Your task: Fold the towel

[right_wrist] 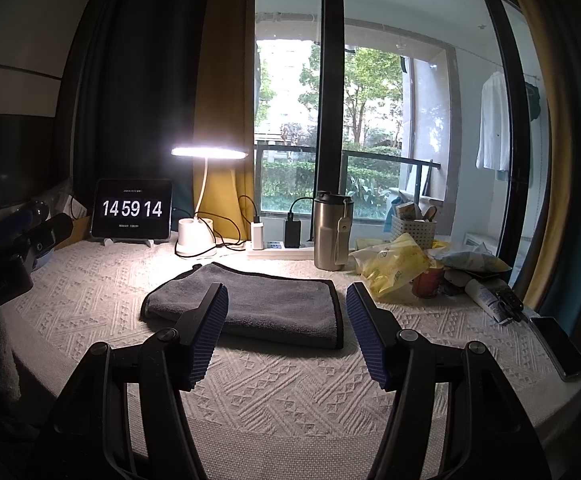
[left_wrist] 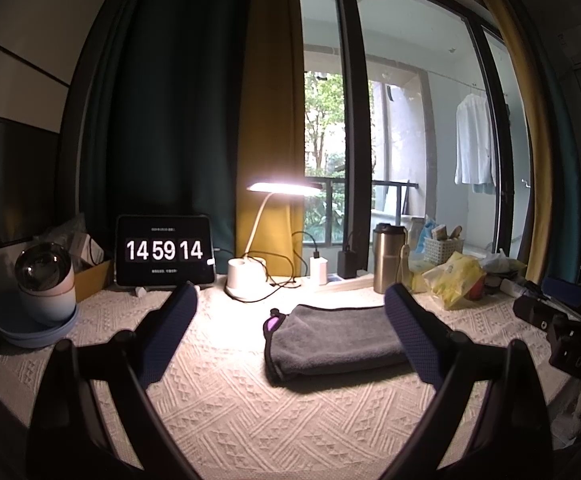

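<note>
A grey towel [left_wrist: 330, 340] with a dark hem lies folded into a flat rectangle on the cream woven tablecloth [left_wrist: 250, 420]; it also shows in the right wrist view [right_wrist: 258, 304]. My left gripper [left_wrist: 290, 304] is open and empty, held above the cloth with the towel between and beyond its fingers. My right gripper [right_wrist: 286, 296] is open and empty, hovering just in front of the towel's near edge. The body of the right gripper shows at the right edge of the left wrist view [left_wrist: 562, 336].
A tablet clock [left_wrist: 165, 250], a lit desk lamp [left_wrist: 246, 276], a power strip with chargers [right_wrist: 278, 250] and a steel tumbler [right_wrist: 332, 236] stand along the back. Stacked bowls [left_wrist: 42, 292] sit at left. Snack bags [right_wrist: 394, 268], a tube and a phone [right_wrist: 562, 348] lie at right.
</note>
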The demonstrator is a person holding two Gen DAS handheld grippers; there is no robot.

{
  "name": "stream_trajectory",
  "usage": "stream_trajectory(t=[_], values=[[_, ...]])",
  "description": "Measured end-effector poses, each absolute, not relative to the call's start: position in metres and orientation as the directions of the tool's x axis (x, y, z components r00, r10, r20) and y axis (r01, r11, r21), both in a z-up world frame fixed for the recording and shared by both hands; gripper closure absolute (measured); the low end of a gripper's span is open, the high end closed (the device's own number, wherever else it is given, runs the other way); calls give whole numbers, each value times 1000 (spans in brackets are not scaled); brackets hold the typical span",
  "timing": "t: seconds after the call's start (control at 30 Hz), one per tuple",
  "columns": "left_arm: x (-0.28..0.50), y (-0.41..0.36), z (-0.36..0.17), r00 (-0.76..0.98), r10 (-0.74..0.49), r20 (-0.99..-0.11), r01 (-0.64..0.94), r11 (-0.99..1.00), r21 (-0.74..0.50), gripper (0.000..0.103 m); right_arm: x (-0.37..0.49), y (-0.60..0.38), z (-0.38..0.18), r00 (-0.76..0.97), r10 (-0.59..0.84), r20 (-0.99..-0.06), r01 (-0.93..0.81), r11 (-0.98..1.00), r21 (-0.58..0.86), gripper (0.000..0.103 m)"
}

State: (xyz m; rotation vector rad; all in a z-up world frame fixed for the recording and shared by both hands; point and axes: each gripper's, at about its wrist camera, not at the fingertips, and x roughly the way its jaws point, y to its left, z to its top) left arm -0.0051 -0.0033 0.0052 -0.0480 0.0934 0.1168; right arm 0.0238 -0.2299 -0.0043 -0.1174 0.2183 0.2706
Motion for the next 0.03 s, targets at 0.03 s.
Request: stream_trajectory(t=[0.03], values=[[-4,-3,5,988,113,-101,-118,992,-44,7,24,-230,-4,940,252,-229,-278,957,-85,38]])
